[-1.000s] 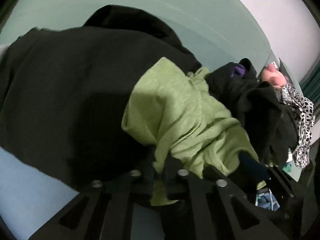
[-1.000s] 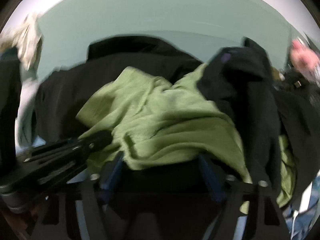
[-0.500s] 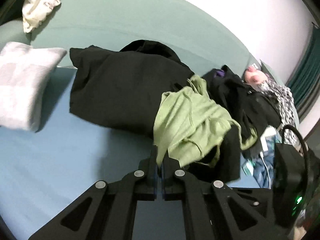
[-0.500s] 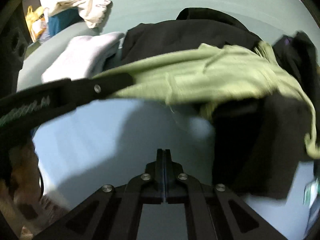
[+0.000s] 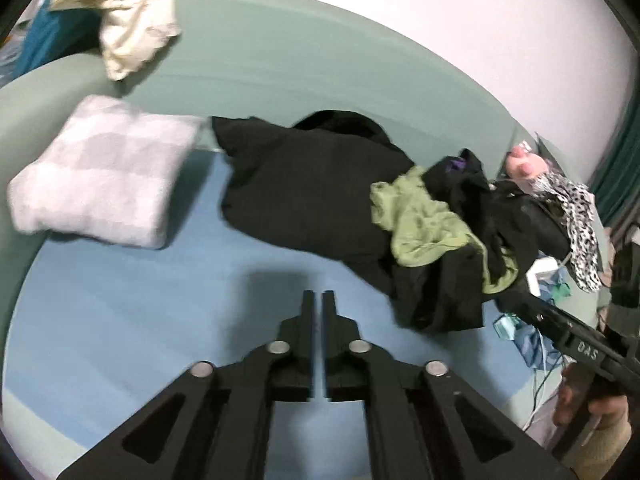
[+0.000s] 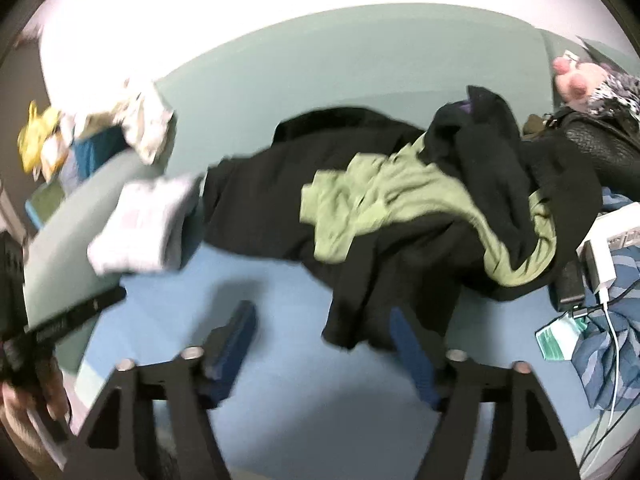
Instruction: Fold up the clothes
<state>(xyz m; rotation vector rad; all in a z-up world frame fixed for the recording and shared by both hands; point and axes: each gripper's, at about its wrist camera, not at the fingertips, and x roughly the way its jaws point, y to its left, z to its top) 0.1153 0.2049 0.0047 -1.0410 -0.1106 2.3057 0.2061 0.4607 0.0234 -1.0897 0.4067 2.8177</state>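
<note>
A crumpled green garment (image 5: 420,224) lies on a heap of black clothes (image 5: 312,192) on the blue bed sheet (image 5: 160,320). My left gripper (image 5: 318,298) hovers over bare sheet short of the heap, shut with nothing in it. In the right wrist view the green garment (image 6: 380,200) drapes across the black clothes (image 6: 256,208). My right gripper (image 6: 320,312) stands open, its blue-padded fingers (image 6: 236,336) spread wide. A hanging corner of black cloth (image 6: 360,320) sits just ahead of the right finger; I cannot tell if they touch.
A folded white-grey towel (image 5: 100,188) lies left of the heap, a cream cloth (image 5: 132,28) on the green headboard behind. Right of the heap are a spotted cloth (image 5: 580,232), a white charger (image 6: 600,256) with cables, and a pink item (image 6: 572,76). A hand (image 5: 580,404) shows lower right.
The green garment, stretched up from the left gripper half a second ago, now lies slack on the heap. Both grippers have drawn back from it. The right gripper has opened.
</note>
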